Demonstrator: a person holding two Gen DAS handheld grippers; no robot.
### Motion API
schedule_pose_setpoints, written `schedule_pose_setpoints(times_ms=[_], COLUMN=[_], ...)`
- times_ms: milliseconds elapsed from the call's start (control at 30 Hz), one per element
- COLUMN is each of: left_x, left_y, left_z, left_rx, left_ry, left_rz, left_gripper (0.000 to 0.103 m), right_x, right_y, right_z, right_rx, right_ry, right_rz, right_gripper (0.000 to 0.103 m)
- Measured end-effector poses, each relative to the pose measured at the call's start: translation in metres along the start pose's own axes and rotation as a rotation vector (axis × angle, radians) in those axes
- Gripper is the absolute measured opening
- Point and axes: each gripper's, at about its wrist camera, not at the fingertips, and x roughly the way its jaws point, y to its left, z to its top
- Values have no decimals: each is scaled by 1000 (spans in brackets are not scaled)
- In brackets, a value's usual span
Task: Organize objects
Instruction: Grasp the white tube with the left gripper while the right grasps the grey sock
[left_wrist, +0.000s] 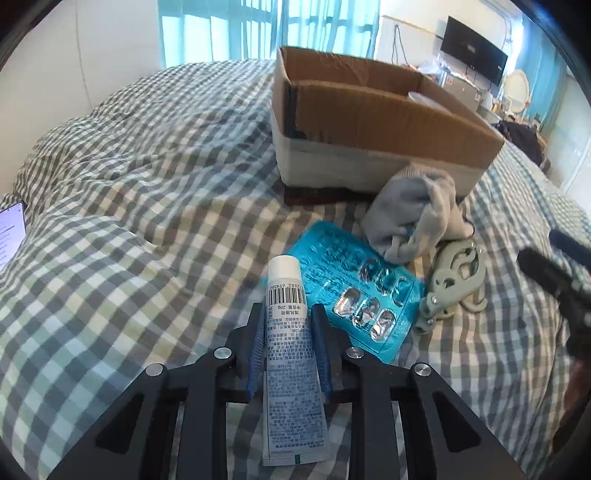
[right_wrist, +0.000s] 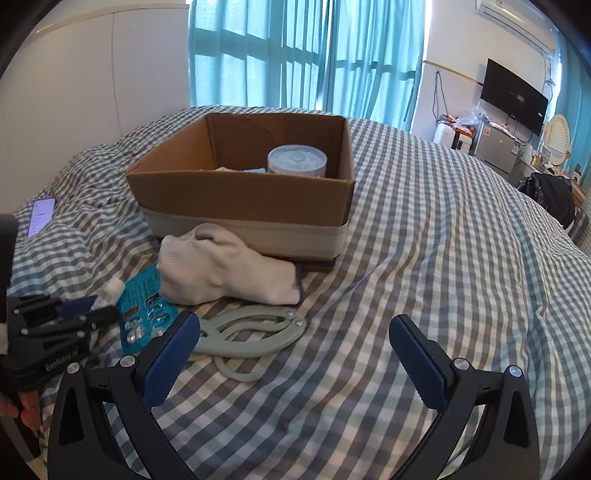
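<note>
My left gripper is shut on a white tube with a barcode, cap pointing away, low over the bed; it also shows in the right wrist view. Just right of it lie a blue blister pack, a grey-white sock and a pale green clip. In the right wrist view the sock, blister pack and clip lie in front of an open cardboard box. My right gripper is open and empty, above the bed right of the clip.
The box sits on a checked bedspread and holds a round tin. A phone lies at the bed's left. A TV and cluttered furniture stand at the far right.
</note>
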Motion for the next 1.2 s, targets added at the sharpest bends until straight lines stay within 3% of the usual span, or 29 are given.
schedule_pose_setpoints(times_ms=[267, 600, 633, 667, 733, 900, 967, 1200], left_x=[-15, 0, 1, 2, 5, 8, 8, -7], left_y=[13, 21, 22, 22, 24, 24, 22, 15], left_z=[21, 51, 51, 51, 50, 49, 48, 46], left_rx=[-14, 3, 6, 9, 11, 3, 6, 6], left_ry=[-60, -103, -103, -103, -96, -82, -79, -96], left_rz=[14, 23, 24, 26, 22, 5, 4, -12], left_gripper=[25, 25, 25, 25, 25, 25, 25, 25], right_x=[9, 49, 53, 58, 67, 74, 72, 45], right_y=[22, 59, 61, 65, 70, 69, 67, 67], right_z=[2, 32, 34, 36, 39, 37, 35, 30], right_rx=[-13, -35, -36, -42, -57, -70, -71, -100], right_ry=[28, 71, 76, 86, 108, 129, 132, 98], right_rz=[41, 111, 117, 130, 126, 132, 148, 171], right_gripper=[103, 102, 97, 82, 68, 53, 41, 32])
